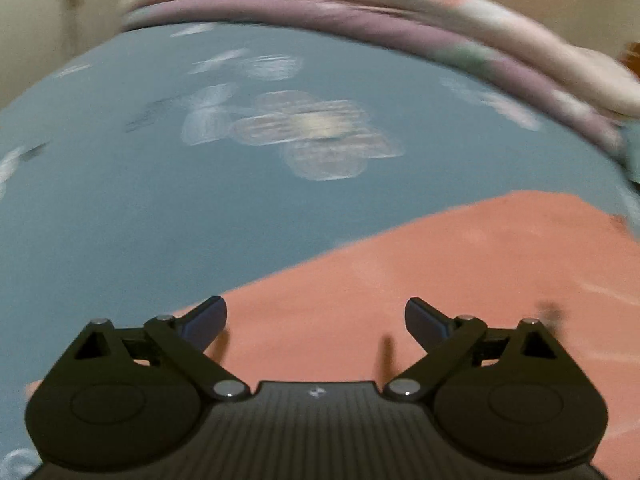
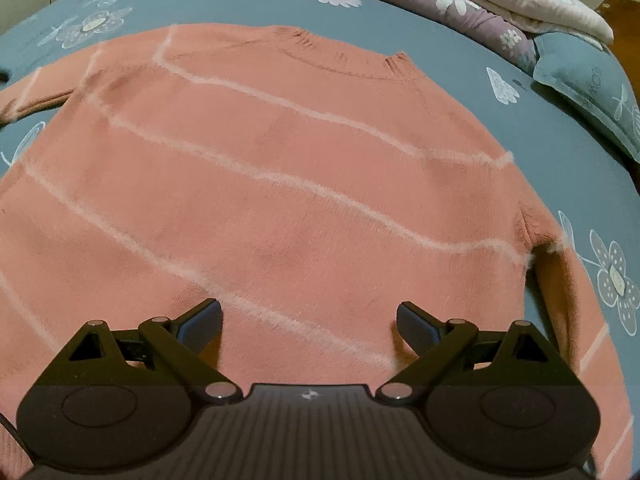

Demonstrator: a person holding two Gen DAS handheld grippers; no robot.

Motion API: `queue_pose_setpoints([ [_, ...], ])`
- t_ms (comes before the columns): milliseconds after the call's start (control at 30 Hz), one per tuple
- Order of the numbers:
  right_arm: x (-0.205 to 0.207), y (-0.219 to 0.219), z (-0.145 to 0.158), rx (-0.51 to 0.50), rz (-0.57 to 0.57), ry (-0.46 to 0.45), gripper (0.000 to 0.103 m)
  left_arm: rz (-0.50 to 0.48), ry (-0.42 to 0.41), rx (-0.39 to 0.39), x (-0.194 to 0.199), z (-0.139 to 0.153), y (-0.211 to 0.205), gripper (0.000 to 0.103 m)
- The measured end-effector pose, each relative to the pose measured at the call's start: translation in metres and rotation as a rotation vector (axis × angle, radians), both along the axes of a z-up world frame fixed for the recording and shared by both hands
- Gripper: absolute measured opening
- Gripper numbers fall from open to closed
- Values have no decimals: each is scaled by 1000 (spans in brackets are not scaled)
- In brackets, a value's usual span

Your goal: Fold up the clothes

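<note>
Two claws are mine, and both stand spread wide with nothing between the fingers: my left gripper (image 1: 316,312) hangs over a plain stretch of the sweater near one of its edges, my right gripper (image 2: 309,316) over its lower body. The salmon sweater (image 2: 280,184) with thin pale stripes lies flat on the blue flowered bedsheet (image 2: 532,132), filling the middle of the bed. Its ribbed neckline (image 2: 344,56) points toward the far edge of the bed, so its long axis runs from my right claw away to that edge. One sleeve (image 2: 32,96) reaches out toward the left side; the other sleeve (image 2: 560,280) lies folded down along the body on the right. Along the far edge sits a heap of folded bedding (image 2: 480,4), mauve and cream with flowers, and a blue pillow (image 2: 588,88) rests at the far right corner. The left view is blurred, so the sheet's flowers (image 1: 312,132) smear.
</note>
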State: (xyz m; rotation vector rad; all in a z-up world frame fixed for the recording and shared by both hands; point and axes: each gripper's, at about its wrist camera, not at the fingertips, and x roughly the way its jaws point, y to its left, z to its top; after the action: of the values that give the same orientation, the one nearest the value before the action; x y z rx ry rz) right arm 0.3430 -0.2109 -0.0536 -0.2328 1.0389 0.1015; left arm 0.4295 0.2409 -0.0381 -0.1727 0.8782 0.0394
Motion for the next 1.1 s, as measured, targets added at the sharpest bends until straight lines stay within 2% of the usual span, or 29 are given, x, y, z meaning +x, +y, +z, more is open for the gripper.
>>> queue_pose_setpoints([
  [167, 1, -2, -3, 13, -14, 7, 100, -141, -15, 42, 36, -17, -70, 96],
  [267, -1, -6, -5, 36, -33, 15, 101, -168, 24, 128, 52, -44, -89, 97],
  [367, -3, -11, -6, 49, -47, 18, 103, -250, -36, 249, 39, -50, -85, 103],
  [500, -3, -21, -9, 94, -74, 25, 103, -195, 15, 205, 36, -43, -45, 103],
  [567, -2, -23, -10, 103, -77, 26, 103, -186, 37, 201, 39, -36, -46, 102],
  [600, -2, -22, -10, 101, -74, 25, 103, -189, 29, 206, 38, -30, -51, 97],
  [633, -1, -21, -10, 98, -71, 25, 103, -194, 16, 210, 37, -23, -57, 97],
  [733, 1, -19, -11, 97, -66, 25, 103, -257, -59, 144, 37, -4, -82, 97],
  [833, 4, -20, -11, 100, -63, 23, 103, -349, -135, 61, 36, 10, -121, 97],
  [933, 2, -21, -12, 105, -64, 18, 103, -469, -184, -48, 30, 10, -164, 98],
  [1033, 0, -23, -13, 113, -63, 11, 103, -521, -147, -72, 28, -8, -197, 98],
  [1100, -1, -23, -13, 118, -60, 5, 103, -475, -74, -51, 29, -28, -206, 98],
])
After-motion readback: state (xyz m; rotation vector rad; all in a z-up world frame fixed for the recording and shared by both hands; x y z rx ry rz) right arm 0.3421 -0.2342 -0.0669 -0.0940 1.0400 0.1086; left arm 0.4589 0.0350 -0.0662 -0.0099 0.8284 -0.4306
